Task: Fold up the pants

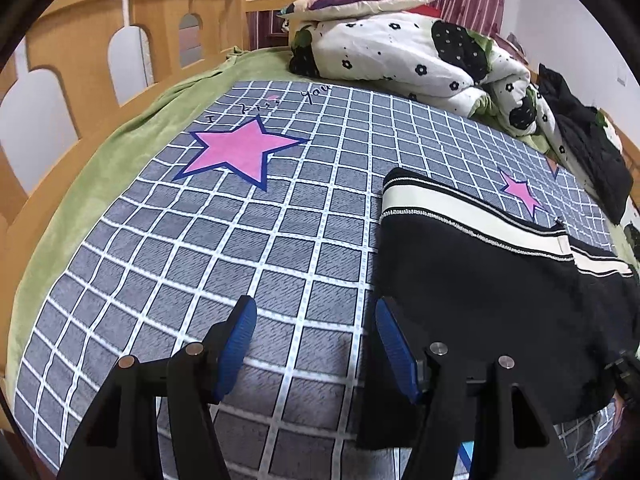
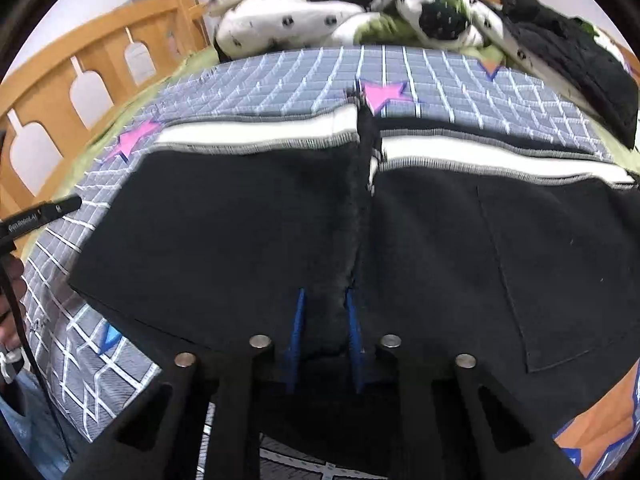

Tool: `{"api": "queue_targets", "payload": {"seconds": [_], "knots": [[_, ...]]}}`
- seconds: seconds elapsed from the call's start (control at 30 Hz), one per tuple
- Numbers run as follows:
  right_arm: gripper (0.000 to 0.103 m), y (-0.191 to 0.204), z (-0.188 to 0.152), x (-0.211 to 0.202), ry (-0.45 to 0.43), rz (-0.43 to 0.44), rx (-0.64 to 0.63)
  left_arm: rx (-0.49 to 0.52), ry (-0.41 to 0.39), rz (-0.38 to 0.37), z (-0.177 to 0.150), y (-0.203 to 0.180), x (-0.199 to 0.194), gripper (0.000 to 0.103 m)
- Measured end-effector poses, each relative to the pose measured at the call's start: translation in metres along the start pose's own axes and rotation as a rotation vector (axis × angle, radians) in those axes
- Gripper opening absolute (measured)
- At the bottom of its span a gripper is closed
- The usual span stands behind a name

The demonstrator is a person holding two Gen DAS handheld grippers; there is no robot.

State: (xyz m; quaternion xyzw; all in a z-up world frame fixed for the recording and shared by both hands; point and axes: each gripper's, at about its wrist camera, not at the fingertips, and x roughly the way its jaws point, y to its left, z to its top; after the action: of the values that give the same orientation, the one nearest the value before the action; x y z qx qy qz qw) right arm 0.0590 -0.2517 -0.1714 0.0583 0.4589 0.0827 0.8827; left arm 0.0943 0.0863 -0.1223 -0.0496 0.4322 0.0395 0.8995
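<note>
Black pants (image 2: 248, 216) with a white side stripe (image 2: 256, 132) lie spread flat on the checked grey sheet (image 1: 192, 248). In the right wrist view my right gripper (image 2: 324, 316) is shut on a ridge of black fabric at the near end of the centre seam, the cloth bunched between its blue pads (image 2: 297, 320). My left gripper (image 1: 316, 320) hangs open over bare sheet just left of the pants (image 1: 480, 280), with nothing between its pads. Its right pad (image 1: 394, 348) sits at the pants' left edge. One left finger (image 2: 60, 206) shows at the left of the right wrist view.
A rolled flowered quilt (image 1: 400, 56) and a patchwork pillow (image 1: 360, 0) lie at the bed's far end, with a black garment (image 1: 588, 152) at far right. A wooden rail (image 1: 80, 52) runs along the left side above a green blanket (image 1: 120, 152). A person's hand (image 2: 12, 320) is at the left edge.
</note>
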Motion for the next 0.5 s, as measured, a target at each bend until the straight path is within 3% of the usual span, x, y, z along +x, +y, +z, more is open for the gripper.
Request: {"api": "queue_targets", "payload": {"seconds": [0.1,0.13,0.2,0.27,0.3,0.43,0.5], "knots": [[0.014,-0.007,0.007,-0.041,-0.114,0.096,0.009,-0.006,0.005,-0.040,-0.006,0.006,-0.004,0.060],[0.014,-0.009,0.007,-0.044,-0.116,0.107,0.013,-0.003,0.009,-0.049,-0.008,0.007,-0.004,0.060],[0.014,-0.009,-0.001,-0.033,-0.037,0.105,0.019,0.004,0.018,-0.055,-0.012,0.007,-0.001,0.061],[0.014,-0.006,-0.018,-0.006,0.067,0.059,0.007,0.004,0.032,-0.051,-0.015,0.008,0.002,0.061],[0.015,-0.003,-0.024,0.001,0.076,0.041,-0.009,-0.001,0.043,-0.058,-0.016,0.008,0.003,0.061],[0.019,0.002,-0.023,-0.015,0.009,0.025,-0.081,-0.032,0.074,-0.154,-0.019,0.009,0.006,0.061],[0.033,-0.004,-0.017,-0.027,-0.036,0.042,-0.045,-0.031,0.081,-0.181,-0.019,0.006,0.008,0.061]]}}
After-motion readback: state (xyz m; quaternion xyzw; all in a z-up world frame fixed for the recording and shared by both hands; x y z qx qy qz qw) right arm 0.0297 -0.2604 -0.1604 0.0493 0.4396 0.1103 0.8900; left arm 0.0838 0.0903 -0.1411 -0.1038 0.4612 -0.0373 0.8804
